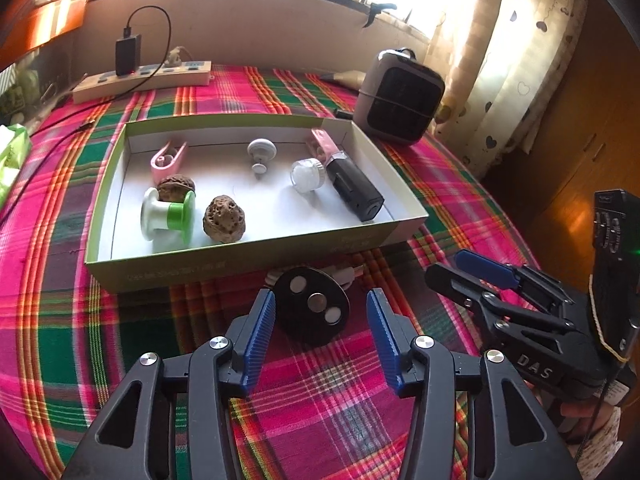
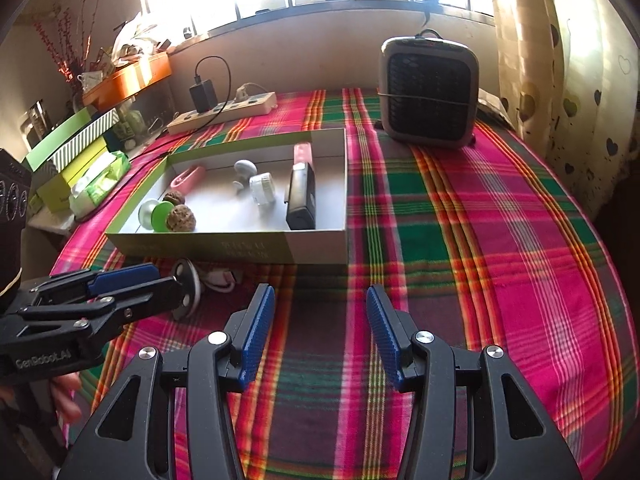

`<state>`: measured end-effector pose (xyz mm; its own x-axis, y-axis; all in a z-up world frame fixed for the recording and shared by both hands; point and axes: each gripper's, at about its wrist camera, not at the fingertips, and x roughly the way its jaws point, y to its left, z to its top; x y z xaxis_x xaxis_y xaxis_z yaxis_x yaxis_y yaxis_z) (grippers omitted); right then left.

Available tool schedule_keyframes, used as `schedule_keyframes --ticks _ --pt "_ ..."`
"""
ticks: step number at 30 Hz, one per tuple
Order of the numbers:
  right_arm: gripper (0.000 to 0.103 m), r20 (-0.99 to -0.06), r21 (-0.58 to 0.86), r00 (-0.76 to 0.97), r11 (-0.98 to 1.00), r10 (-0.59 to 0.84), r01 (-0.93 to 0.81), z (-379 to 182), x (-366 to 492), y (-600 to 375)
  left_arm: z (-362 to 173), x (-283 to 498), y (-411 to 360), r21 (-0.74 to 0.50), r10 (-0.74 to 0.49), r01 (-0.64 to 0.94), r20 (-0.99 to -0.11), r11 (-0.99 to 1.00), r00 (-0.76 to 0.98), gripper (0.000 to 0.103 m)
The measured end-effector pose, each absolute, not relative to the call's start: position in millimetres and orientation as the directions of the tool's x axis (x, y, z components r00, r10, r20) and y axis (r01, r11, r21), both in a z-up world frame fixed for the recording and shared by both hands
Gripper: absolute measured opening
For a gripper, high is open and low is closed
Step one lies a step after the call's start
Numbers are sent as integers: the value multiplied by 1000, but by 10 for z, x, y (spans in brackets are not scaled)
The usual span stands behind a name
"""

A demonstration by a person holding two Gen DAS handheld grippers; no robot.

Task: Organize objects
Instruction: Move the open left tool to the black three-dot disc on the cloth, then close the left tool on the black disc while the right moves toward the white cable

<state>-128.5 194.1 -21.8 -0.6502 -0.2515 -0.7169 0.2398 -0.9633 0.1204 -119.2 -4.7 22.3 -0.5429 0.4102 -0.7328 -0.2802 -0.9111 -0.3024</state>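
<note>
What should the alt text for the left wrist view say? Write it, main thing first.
The left tool hangs open around a black oval disc lying on a plaid tablecloth, just short of a shallow green box holding walnuts, clips and small containers. The right tool sits alongside.

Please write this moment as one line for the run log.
left gripper: open, around black disc | right gripper: open, empty | box: walnuts, clips, jar inside
</note>
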Motion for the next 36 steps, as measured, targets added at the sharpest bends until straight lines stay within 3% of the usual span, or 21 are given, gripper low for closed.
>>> schedule_keyframes --ticks 11,36 --pt "52 -719 132 -644 -961 -262 244 -254 -1283 1979 114 -1282 15 -261 351 -240 -777 -935 -523 47" --pt "52 -727 121 -636 -961 -257 249 -278 -1263 1942 117 -1247 -74 -287 349 -198 -768 -937 -537 46"
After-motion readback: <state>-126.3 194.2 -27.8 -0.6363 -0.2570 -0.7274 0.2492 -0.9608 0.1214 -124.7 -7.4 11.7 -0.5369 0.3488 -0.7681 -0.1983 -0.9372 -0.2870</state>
